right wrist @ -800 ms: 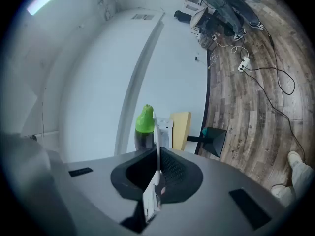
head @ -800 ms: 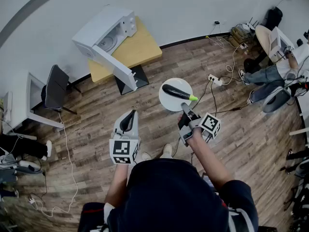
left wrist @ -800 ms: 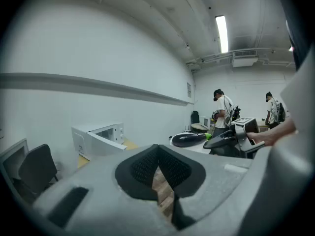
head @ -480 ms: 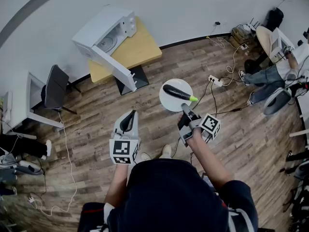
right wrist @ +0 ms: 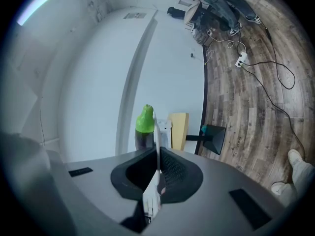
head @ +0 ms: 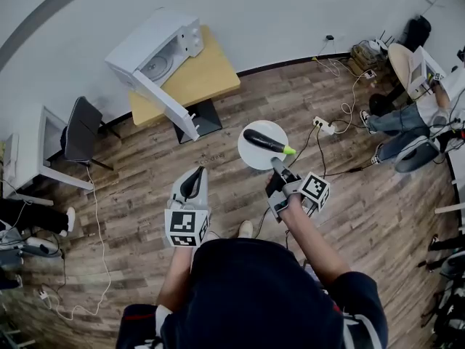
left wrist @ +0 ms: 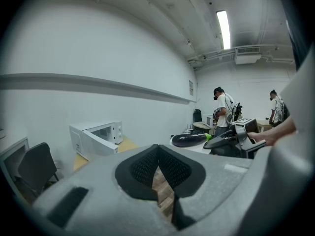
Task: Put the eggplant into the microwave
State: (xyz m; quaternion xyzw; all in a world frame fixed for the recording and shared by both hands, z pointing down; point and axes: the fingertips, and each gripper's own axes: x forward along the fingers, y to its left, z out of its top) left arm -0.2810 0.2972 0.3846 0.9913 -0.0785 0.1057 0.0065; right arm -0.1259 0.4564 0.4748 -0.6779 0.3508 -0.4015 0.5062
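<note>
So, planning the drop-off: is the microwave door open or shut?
Open: the microwave door stands swung out, and the head view shows the turntable inside.

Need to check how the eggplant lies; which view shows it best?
The head view: the whole eggplant shows from above, lying across the plate. The left gripper view shows the eggplant small and side-on. The right gripper view shows mainly its green end beside the plate's edge.
</note>
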